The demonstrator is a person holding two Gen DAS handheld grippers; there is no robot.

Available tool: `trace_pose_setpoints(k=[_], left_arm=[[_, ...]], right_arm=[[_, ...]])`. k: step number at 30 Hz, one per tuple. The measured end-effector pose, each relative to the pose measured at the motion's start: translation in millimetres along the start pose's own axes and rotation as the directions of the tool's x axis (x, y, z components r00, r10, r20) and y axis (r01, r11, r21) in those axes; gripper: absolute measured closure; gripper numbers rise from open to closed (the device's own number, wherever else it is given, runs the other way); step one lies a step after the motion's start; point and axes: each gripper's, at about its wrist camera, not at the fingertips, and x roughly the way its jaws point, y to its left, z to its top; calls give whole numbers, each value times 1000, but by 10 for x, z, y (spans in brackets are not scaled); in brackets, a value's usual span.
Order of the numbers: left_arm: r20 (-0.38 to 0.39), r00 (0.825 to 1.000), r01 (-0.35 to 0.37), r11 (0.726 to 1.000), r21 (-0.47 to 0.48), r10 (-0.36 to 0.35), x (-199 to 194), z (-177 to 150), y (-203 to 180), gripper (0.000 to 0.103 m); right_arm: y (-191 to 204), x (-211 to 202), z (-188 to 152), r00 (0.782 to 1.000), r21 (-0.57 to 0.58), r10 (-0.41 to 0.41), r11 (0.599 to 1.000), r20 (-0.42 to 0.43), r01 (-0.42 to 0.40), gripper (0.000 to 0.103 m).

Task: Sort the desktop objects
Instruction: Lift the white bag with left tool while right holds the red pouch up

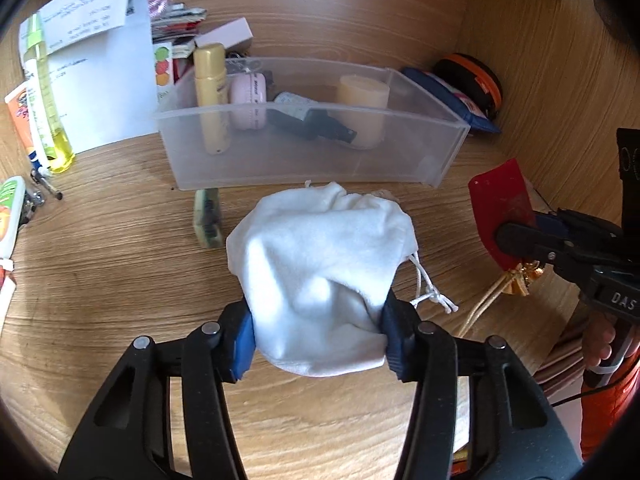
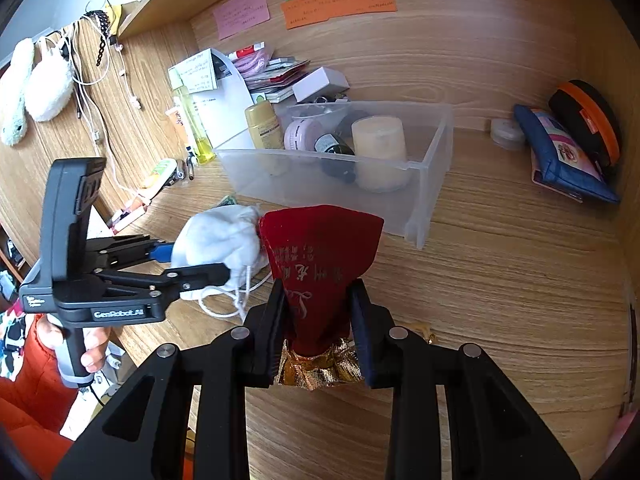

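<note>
left gripper (image 1: 318, 340) jaws were clamped on the white pouch (image 1: 324, 264); right gripper (image 2: 318, 334) jaws pinched the red pouch (image 2: 320, 256). both pouches sat just before the clear bin (image 1: 256, 160) on the table (image 1: 120, 260). recommended: lift each clear of the near wall before releasing inside, minding trailing cords.

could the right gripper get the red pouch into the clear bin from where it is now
Probably yes: the right gripper is shut on the red pouch, and the clear bin lies open-topped just ahead, nothing between them.
</note>
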Motion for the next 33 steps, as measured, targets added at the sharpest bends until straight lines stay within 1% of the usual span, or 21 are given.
trace_pose_setpoints(k=[6,18,24,26,29,30,33], left_arm=[[60,998,7,1000,-15,-6,-212,52,67,52],[135,991,30,999,-30,-25,-469,181,171,52],[159,987,35,999,-34,-29,-545,259,228,52],[154,988,23,1000,-3,-22,-541,296,206,52],[122,992,-55,994,98,43,-468,351,104,52],[106,993,-67,990,122,54,-437,351,85,52],[54,997,-63,984,169,54,-343,283,63,52]], right_arm=[[72,-35,88,1000,-15,-4,1000,12,4,76],[168,-31,205,1000,-32,-23,999,17,23,76],[193,-33,280,999,-38,-33,999,28,35,76],[190,-28,300,999,-36,-35,999,29,36,76],[186,-5,311,999,-30,-33,999,22,34,76],[188,1,311,999,-32,-33,999,20,33,76],[206,33,295,999,-42,-34,999,12,35,75]])
